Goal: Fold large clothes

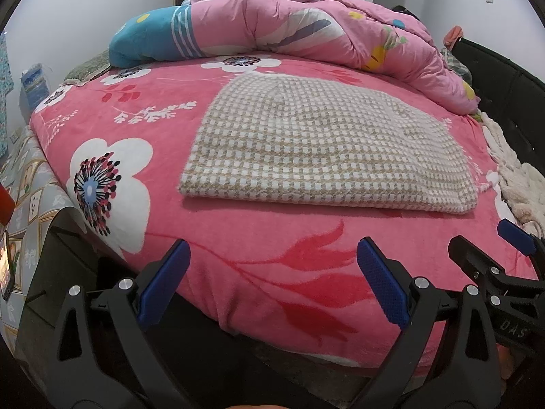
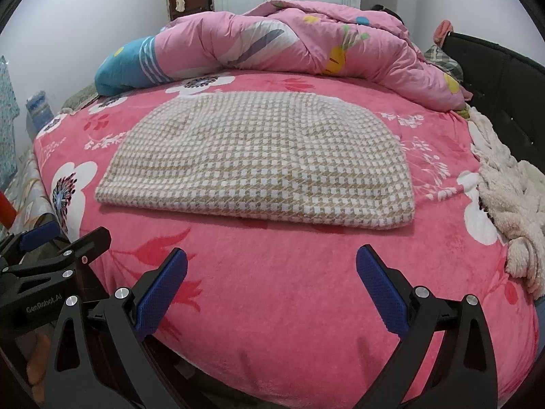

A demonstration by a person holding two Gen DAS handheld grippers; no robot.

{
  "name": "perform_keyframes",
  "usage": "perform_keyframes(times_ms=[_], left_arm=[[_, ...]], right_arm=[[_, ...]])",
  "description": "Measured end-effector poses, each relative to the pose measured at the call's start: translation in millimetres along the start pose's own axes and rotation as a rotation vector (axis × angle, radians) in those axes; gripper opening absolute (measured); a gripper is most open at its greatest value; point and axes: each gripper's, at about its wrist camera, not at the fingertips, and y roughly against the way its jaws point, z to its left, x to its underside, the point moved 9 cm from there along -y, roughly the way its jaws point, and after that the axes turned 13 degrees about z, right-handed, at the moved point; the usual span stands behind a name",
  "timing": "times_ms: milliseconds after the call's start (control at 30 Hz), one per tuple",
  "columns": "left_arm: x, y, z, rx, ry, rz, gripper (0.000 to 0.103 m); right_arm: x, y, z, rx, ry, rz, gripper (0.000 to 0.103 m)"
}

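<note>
**Two wide claws wait at the foot of the bed**

Both of your claws are spread wide and hold nothing. Your left claw (image 1: 272,283) hangs over the near edge of the bed, with its two blue pads (image 1: 383,286) far apart. Your right claw (image 2: 270,289) is the same, with its blue pads (image 2: 163,293) far apart over the pink blanket (image 2: 289,289). The two claws are side by side. You can see your right claw at the right edge of the left wrist view, and your left claw at the left edge of the right wrist view.

The checked garment (image 1: 327,143) is tan and white. It lies folded into a flat, neat block in the middle of the bed, on top of the pink blanket with big white flowers (image 1: 109,184). It is a little way in front of both claws, and neither claw touches it. Its near edge is straight and thick, with layers stacked on each other.

Behind the garment, a puffy pink quilt (image 1: 306,24) is bunched up along the far side of the bed. It has a blue part (image 2: 126,68) at its left end. A fluffy cream blanket (image 2: 507,197) lies heaped at the right side of the bed, next to the black bed frame (image 2: 504,92).
</note>
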Motion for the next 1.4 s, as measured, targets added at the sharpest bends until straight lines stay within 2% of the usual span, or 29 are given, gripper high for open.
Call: perform_keyframes(times_ms=[1400], left_arm=[[0.3,2.4,-9.8,0.006,-0.015,-0.011,0.095]], right_arm=[[-2.7,1.6,-11.9,-0.015,-0.004,-0.005,0.097]])
